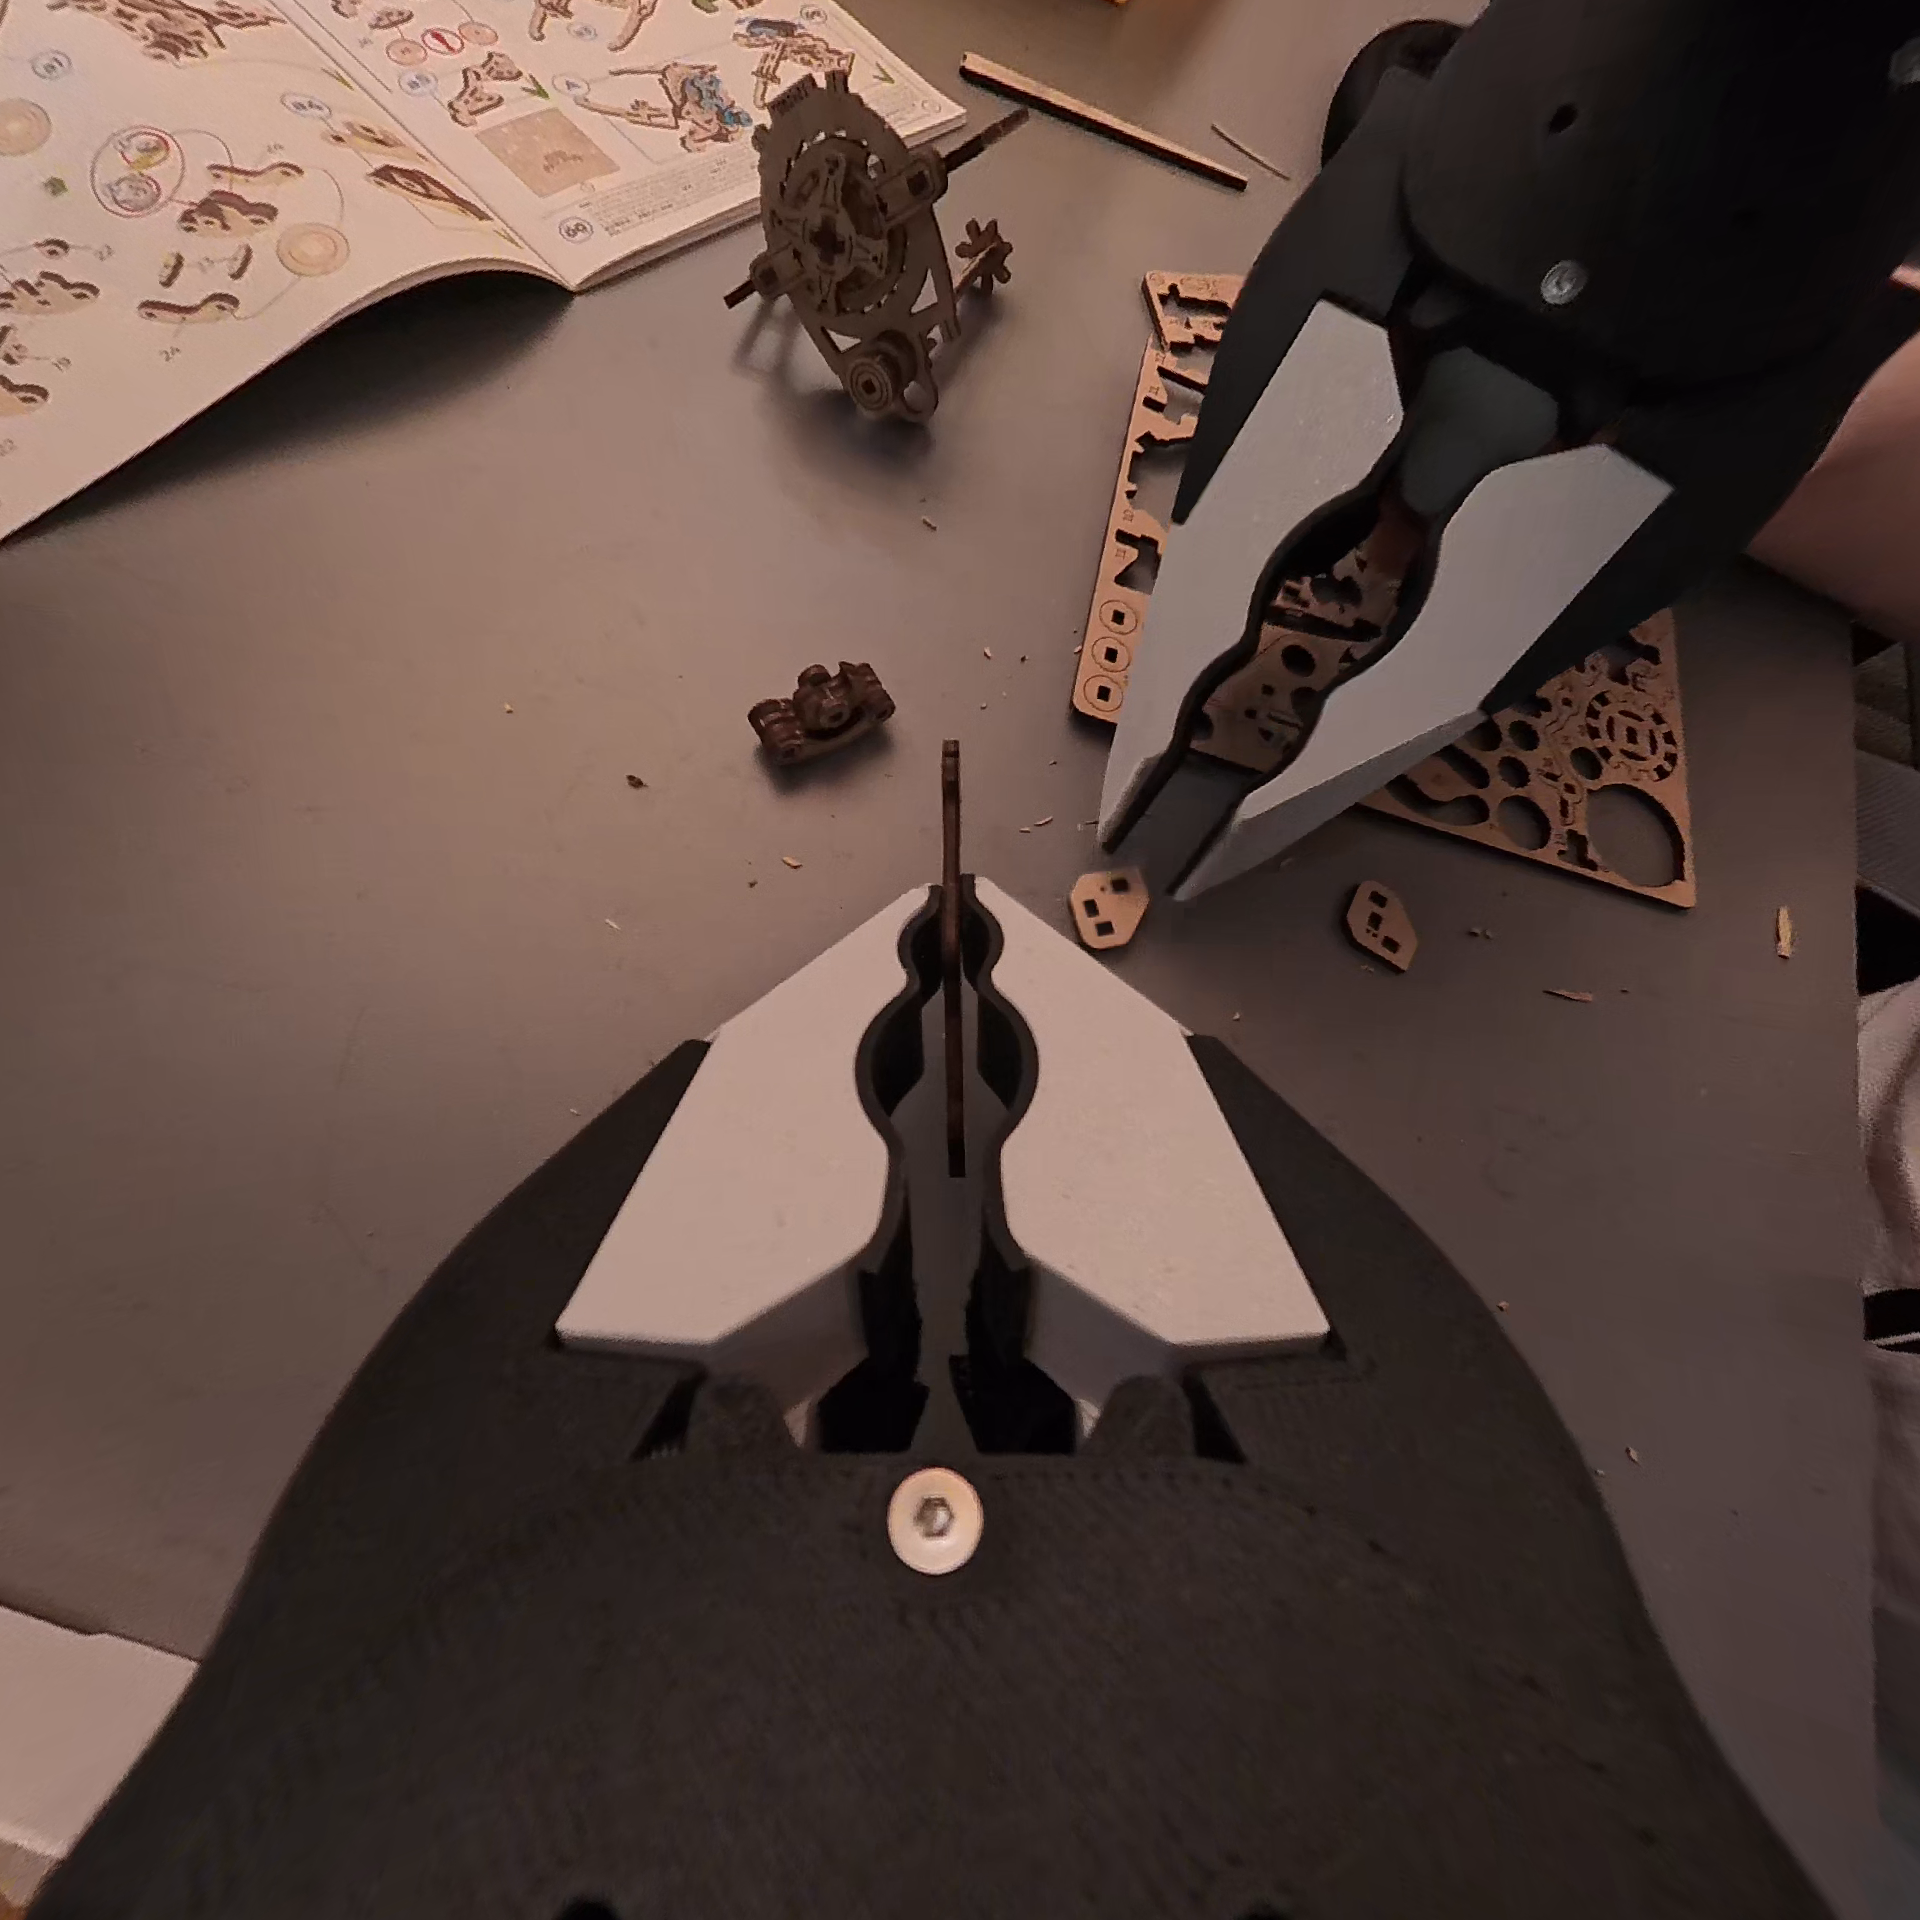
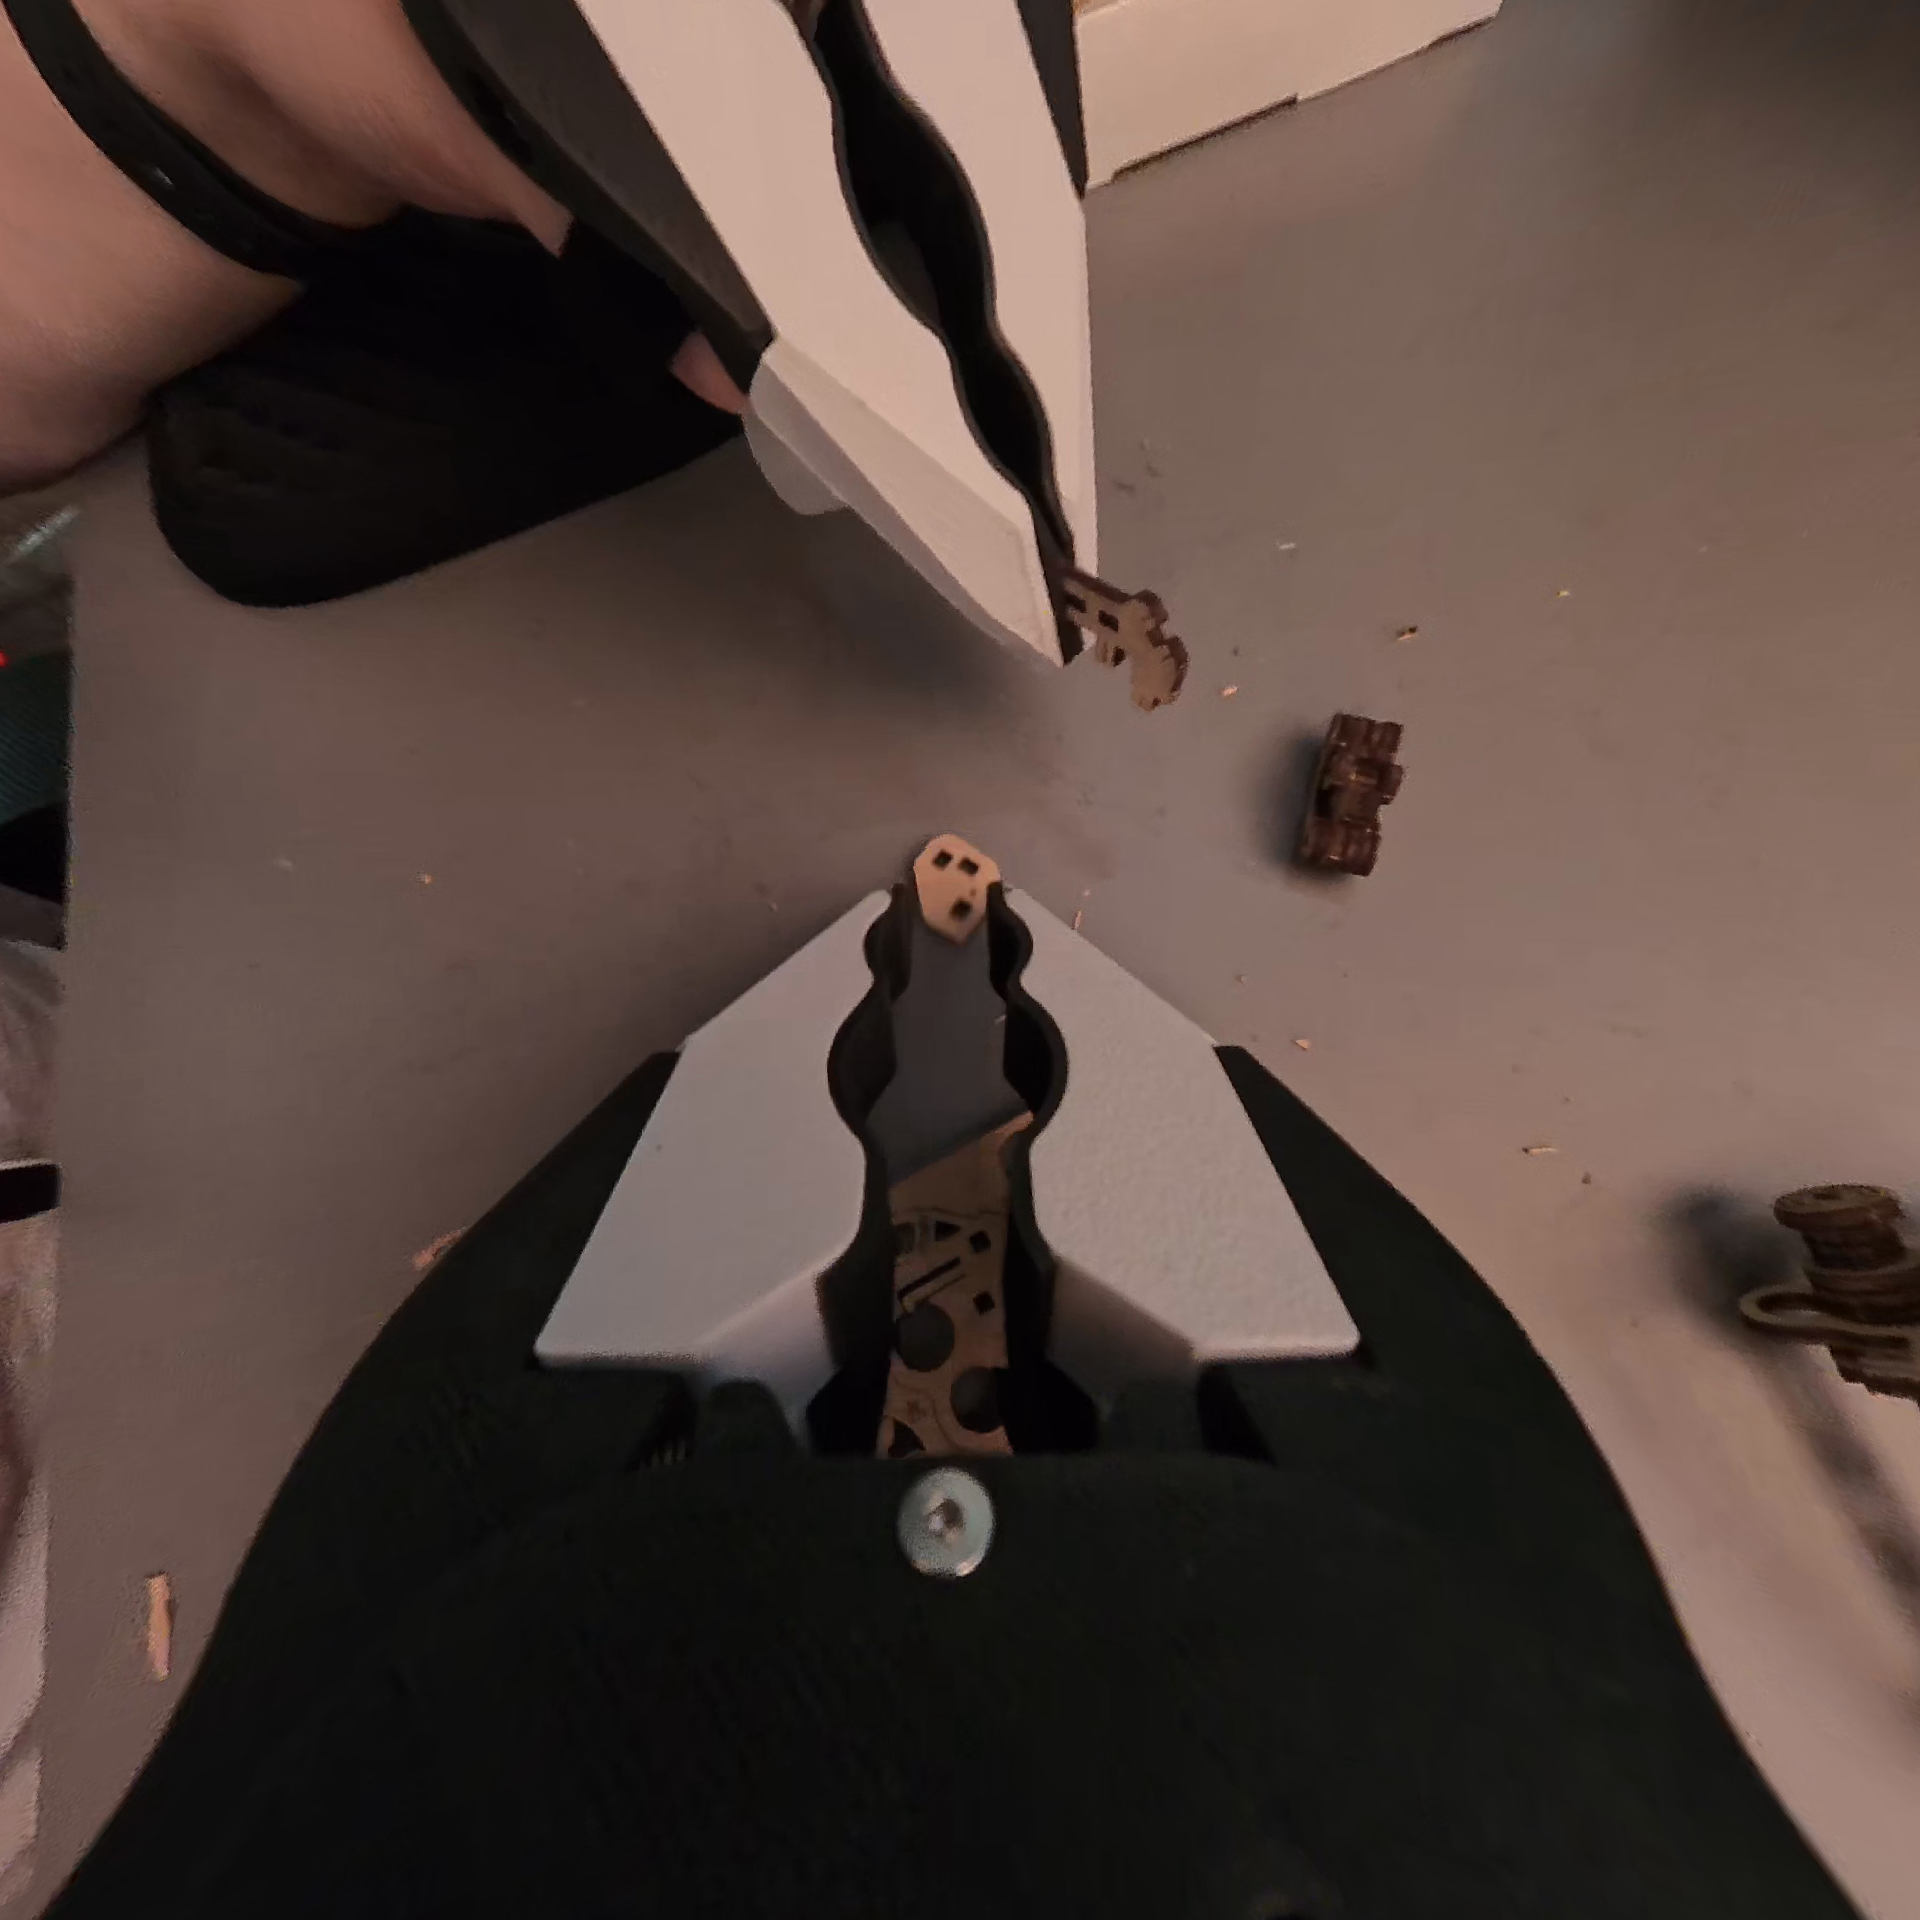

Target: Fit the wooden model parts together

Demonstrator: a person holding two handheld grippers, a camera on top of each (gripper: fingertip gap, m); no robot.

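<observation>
Lying between the right hand-held gripper (image 2: 951,894) tips (open): a small flat piece (image 2: 953,890)

instruction booklet (image 1: 312,156), worktop's far-left corner: printed step numbers and diagrams | cut-out wooden sheet (image 1: 1558,769): tiny numbers, illegible

A plain grey table (image 1: 312,831) lies under dim, warm light.

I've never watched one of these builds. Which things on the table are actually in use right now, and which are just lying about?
In use:
- left gripper, shut on a thin wooden part
- right gripper, tips around a small tan plate

Lying about:
- second tan plate
- small dark block
- gear assembly
- cut-out sheet
- instruction booklet
</observation>
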